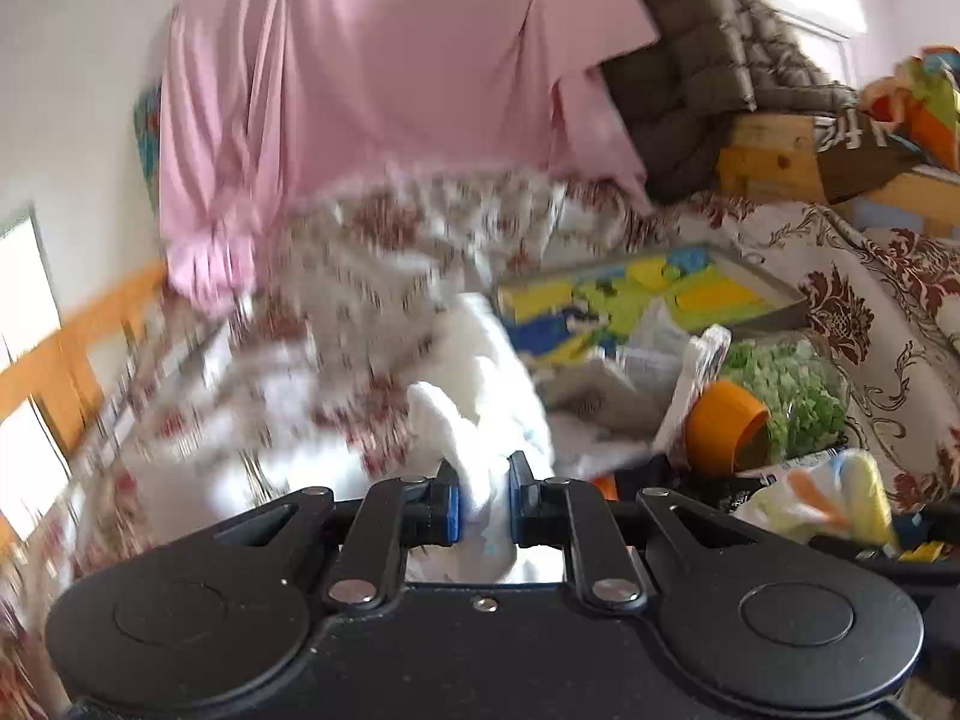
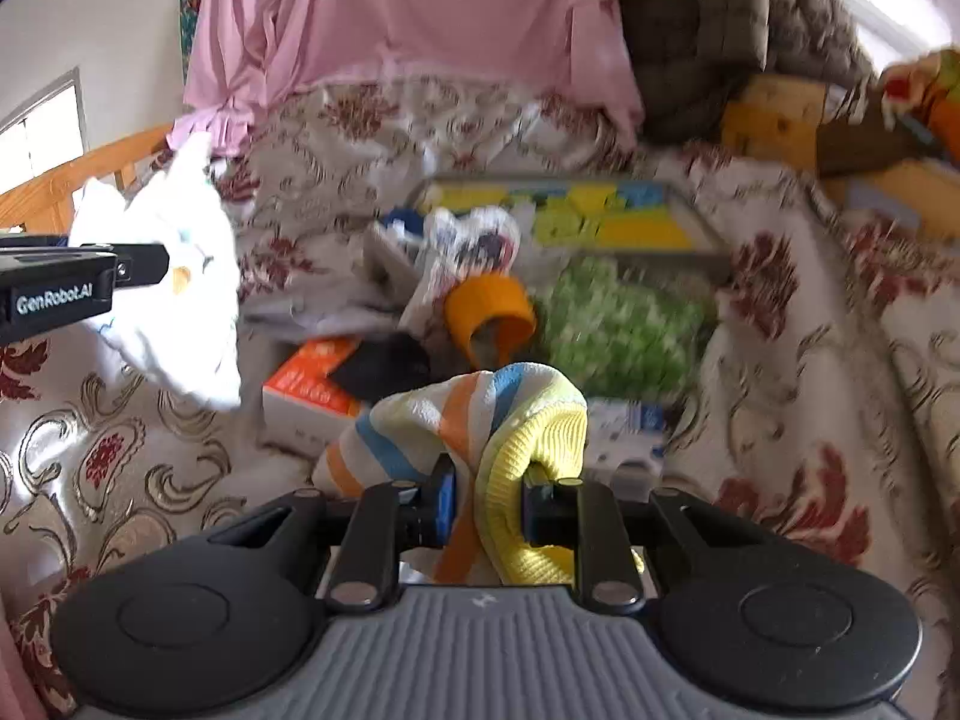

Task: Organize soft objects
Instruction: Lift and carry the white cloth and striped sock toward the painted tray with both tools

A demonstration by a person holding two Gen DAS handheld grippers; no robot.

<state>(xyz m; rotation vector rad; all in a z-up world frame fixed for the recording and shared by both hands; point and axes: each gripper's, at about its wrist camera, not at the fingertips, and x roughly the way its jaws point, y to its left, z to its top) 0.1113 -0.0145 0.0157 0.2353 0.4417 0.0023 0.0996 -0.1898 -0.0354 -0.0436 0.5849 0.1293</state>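
Note:
My left gripper (image 1: 483, 495) is shut on a white soft cloth (image 1: 480, 396) and holds it up above the patterned bedspread (image 1: 282, 324). The same cloth (image 2: 174, 294) hangs from the left gripper (image 2: 165, 261) at the left of the right wrist view. My right gripper (image 2: 486, 498) is shut on a striped sock (image 2: 474, 420), white with orange, blue and yellow bands and a yellow cuff. That sock also shows in the left wrist view (image 1: 828, 498) at the lower right.
A pile lies ahead on the bed: an orange cup (image 2: 489, 315) on its side, a green textured bundle (image 2: 618, 324), an orange-and-white box (image 2: 312, 384), a black item (image 2: 384, 366), a tray of yellow and blue pieces (image 2: 600, 216). A pink sheet (image 2: 420, 18) hangs behind.

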